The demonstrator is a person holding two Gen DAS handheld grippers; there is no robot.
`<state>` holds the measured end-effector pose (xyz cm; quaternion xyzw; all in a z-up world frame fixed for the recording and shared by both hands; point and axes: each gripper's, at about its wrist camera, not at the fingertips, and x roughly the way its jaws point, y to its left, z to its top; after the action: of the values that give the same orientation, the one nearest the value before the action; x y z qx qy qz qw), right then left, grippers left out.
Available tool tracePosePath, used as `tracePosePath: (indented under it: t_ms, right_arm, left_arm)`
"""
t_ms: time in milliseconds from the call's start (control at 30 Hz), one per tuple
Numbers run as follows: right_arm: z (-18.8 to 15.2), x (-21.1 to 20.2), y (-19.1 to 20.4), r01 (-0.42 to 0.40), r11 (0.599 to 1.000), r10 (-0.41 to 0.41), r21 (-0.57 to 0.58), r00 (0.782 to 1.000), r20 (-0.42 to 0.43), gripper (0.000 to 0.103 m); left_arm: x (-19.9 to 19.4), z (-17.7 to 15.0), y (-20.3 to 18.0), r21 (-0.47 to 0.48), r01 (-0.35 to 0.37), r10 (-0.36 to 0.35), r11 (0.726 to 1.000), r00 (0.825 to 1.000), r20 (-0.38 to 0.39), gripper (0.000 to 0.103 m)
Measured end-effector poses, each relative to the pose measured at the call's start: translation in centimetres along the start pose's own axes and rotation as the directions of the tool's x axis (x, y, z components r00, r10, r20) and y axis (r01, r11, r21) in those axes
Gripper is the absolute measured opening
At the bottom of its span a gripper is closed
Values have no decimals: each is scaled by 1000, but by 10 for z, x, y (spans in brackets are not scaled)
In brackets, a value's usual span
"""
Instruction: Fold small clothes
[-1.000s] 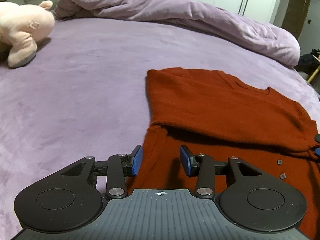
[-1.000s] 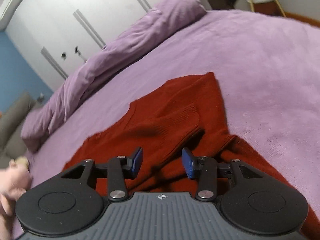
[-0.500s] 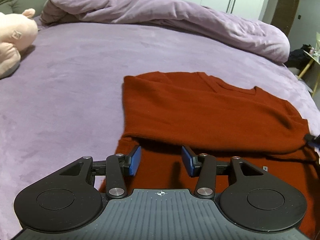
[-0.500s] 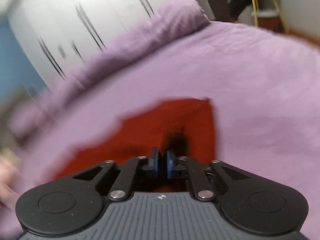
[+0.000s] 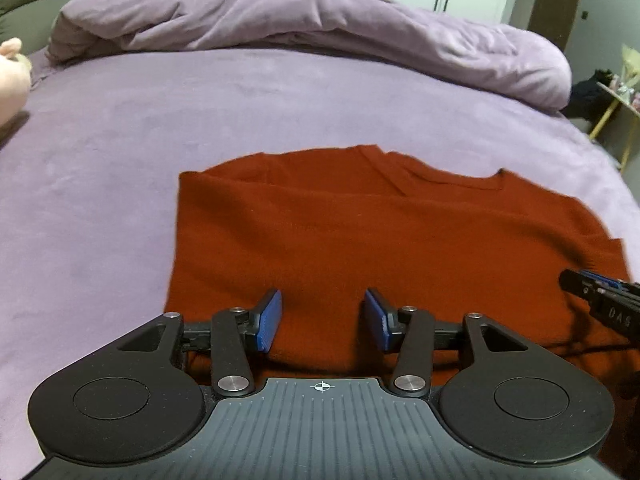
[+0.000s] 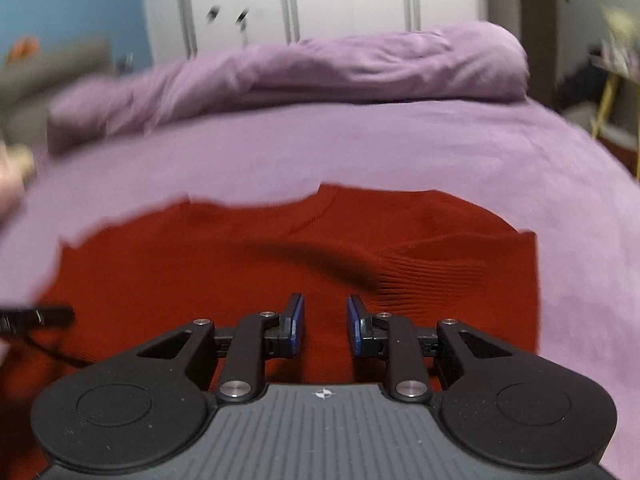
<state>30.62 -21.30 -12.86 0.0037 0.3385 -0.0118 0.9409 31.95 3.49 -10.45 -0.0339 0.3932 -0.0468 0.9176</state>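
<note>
One rust-red knitted sweater [image 5: 360,240] lies spread flat on the lilac plush bed [image 5: 120,152] in the left wrist view, its V-neck toward the far side. One rolled lilac duvet [image 5: 320,36] runs along the far edge of the bed, and one pale pink plush toy [image 5: 10,76] shows at the left border. The left tongs [image 5: 322,320] hover over the sweater's near part with their two blue pads wide apart, nothing between them. This view alone catches the tip of the right tongs [image 5: 592,284] coming in from the right edge above the sweater; from here I cannot tell how its pads stand.

From the right wrist view, partly blurred, the same single sweater [image 6: 240,272] fills the middle, and here a ribbed cuff [image 6: 432,276] lying on the body of the garment shows. The right tongs [image 6: 323,326] stand moderately apart over the fabric, gripping nothing. White wardrobe doors [image 6: 340,0] and one blue wall [image 6: 68,4] stand behind the duvet [image 6: 320,68]
</note>
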Motion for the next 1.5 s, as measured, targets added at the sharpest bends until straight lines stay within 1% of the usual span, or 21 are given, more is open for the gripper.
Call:
tracePosePath:
  t_ms: [67, 133, 200, 267, 400, 467, 500, 533, 600, 767, 867, 1000, 1033, 1100, 1133, 1200, 1267, 1333, 1400, 1467, 1500]
  right_arm:
    - [-2, 13, -7, 51, 999, -51, -16, 999, 6, 20]
    - [5, 22, -17, 50, 999, -50, 1, 999, 9, 18]
    - [11, 31, -16, 84, 995, -83, -50, 996, 27, 17]
    - [14, 32, -18, 94, 993, -92, -74, 995, 30, 17]
    - [15, 17, -21, 58, 998, -57, -40, 998, 17, 18]
    - [5, -3, -24, 9, 1000, -9, -5, 1000, 3, 21]
    - [-2, -7, -24, 2, 1000, -2, -7, 1000, -11, 21]
    - [-13, -12, -24, 8, 1000, -9, -25, 1000, -29, 21]
    - [-27, -24, -26, 28, 997, -27, -66, 999, 17, 21]
    - [-22, -22, -38, 35, 999, -35, -22, 999, -2, 21]
    - [-24, -16, -29, 69, 990, -68, -120, 998, 11, 21]
    - [-24, -17, -23, 96, 980, -96, -175, 995, 8, 21]
    - [-24, -19, -19, 118, 971, -120, -208, 993, 5, 21]
    - [-21, -22, -10, 201, 940, -208, -276, 978, 5, 21]
    - [-20, -24, -10, 233, 932, -242, -278, 970, 2, 21]
    - [-18, -37, -17, 272, 937, -284, -218, 958, -26, 21]
    - [-20, -54, -27, 239, 960, -250, -145, 966, -62, 23]
    - [-30, -83, -34, 186, 977, -192, -100, 980, -51, 26]
    - [-45, -116, -40, 115, 991, -118, -68, 992, -41, 32]
    - [-65, -151, -48, 37, 999, -37, -12, 999, -39, 43]
    - [-74, -166, -54, -6, 1000, 7, 19, 999, -45, 44]
  left_arm:
    - [10, 3, -4, 54, -23, 21, 998, 999, 30, 57]
    - [21, 10, -8, 83, -42, 38, 996, 998, 39, 58]
    - [35, 17, -5, 51, -40, 38, 998, 999, 32, 61]
    - [41, 19, -1, 37, -43, 42, 998, 998, 38, 65]
    - [23, 19, 0, 50, -44, 44, 998, 999, 12, 65]
    - [9, 13, 5, 52, -3, 2, 999, 1000, 8, 63]
    - [5, 7, 8, 62, 12, -12, 998, 1000, 5, 63]
    - [3, 2, 11, 76, 15, -16, 997, 1000, 6, 66]
    - [0, -4, 14, 88, 13, -15, 996, 1000, 17, 68]
    - [0, 2, 16, 34, 0, 1, 999, 1000, -22, 68]
    - [-1, 0, 13, 66, -29, 31, 997, 999, -18, 70]
    - [-7, -3, 11, 107, -63, 67, 992, 997, -35, 70]
    - [-9, -4, 11, 118, -70, 75, 990, 997, -36, 70]
    - [-14, -4, 10, 140, -90, 97, 986, 995, -40, 70]
    - [-17, -5, 10, 150, -102, 109, 983, 993, -41, 70]
    - [-24, -8, 12, 163, -122, 131, 979, 990, -44, 70]
    - [-31, -11, 15, 165, -126, 138, 978, 989, -62, 70]
    - [-36, -16, 18, 155, -124, 142, 980, 984, -105, 69]
    - [-46, -24, 20, 154, -127, 146, 980, 982, -121, 69]
    - [-61, -35, 21, 169, -117, 138, 979, 983, -121, 68]
    - [-72, -42, 22, 182, -109, 132, 977, 984, -119, 68]
